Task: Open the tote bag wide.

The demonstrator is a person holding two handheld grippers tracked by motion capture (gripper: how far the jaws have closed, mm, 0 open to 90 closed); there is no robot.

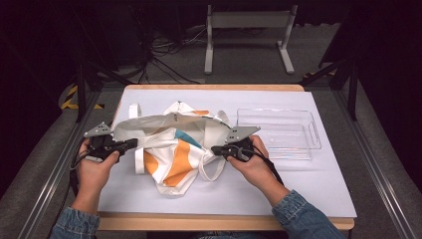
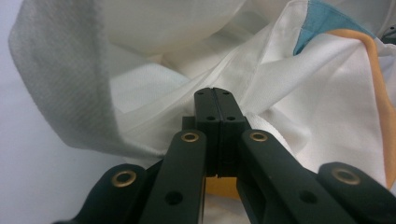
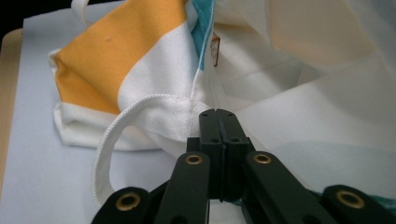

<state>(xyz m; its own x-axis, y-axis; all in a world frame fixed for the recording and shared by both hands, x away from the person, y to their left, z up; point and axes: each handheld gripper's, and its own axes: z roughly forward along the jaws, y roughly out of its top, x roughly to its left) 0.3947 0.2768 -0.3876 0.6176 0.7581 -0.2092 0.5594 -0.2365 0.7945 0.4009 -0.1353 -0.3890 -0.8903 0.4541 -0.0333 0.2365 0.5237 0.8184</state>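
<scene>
I am pinching the tote bag [image 1: 174, 149] with my left tool [image 1: 133, 144] and right tool [image 1: 215, 149], both pressed together on its cloth.

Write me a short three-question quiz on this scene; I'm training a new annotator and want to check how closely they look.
1. True or false: both grippers have their jaws shut on the fabric of the tote bag.
2. Which colours are printed on the white bag? A) orange and teal B) red and green C) black and yellow
3. What lies on the table beside the right gripper, on the side away from the bag?

Key
1. True: the left gripper and the right gripper each show closed jaws with cloth pinched at the tips.
2. A.
3. A clear plastic tray with nothing visible inside it.
</scene>
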